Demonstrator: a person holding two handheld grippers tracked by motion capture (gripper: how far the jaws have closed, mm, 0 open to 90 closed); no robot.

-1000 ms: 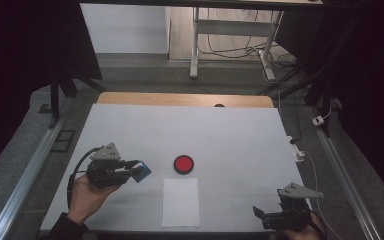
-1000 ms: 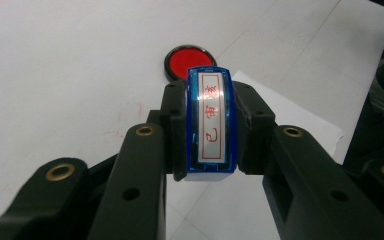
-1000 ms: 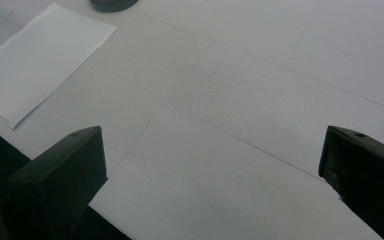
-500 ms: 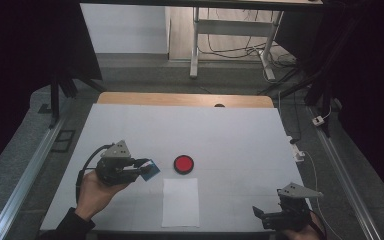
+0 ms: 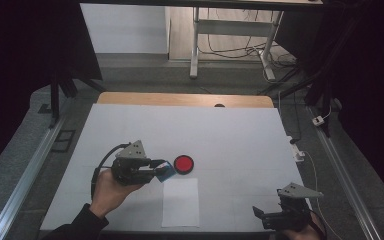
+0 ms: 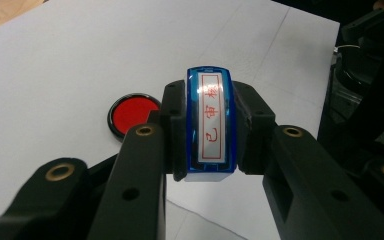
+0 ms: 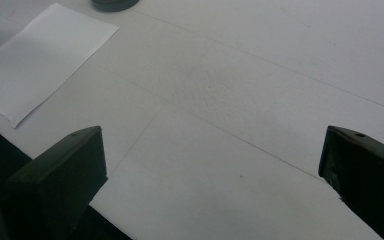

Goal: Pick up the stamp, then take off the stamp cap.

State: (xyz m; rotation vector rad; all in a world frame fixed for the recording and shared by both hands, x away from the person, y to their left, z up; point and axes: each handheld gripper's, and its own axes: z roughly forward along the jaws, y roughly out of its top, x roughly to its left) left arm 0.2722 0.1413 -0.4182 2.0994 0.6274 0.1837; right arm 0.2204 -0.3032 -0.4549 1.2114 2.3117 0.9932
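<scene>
My left gripper (image 5: 159, 170) (image 6: 210, 130) is shut on a blue stamp (image 6: 210, 122) (image 5: 164, 171) whose label carries red characters. It holds the stamp just left of a round red ink pad (image 5: 184, 163) (image 6: 129, 113) on the white table. A white sheet of paper (image 5: 180, 202) (image 7: 40, 60) lies in front of the pad, near the table's front edge. At the front right corner my right gripper (image 5: 258, 213) (image 7: 212, 170) rests low over the table, jaws wide apart and nothing between them.
The white tabletop (image 5: 230, 140) has a wooden strip (image 5: 180, 99) along its far edge. Metal rails (image 5: 30, 170) run down both sides. A metal stand (image 5: 230, 30) and cables lie on the floor beyond.
My left gripper has carried the stamp to the right, toward the red ink pad, and slightly up. The right gripper has stayed still.
</scene>
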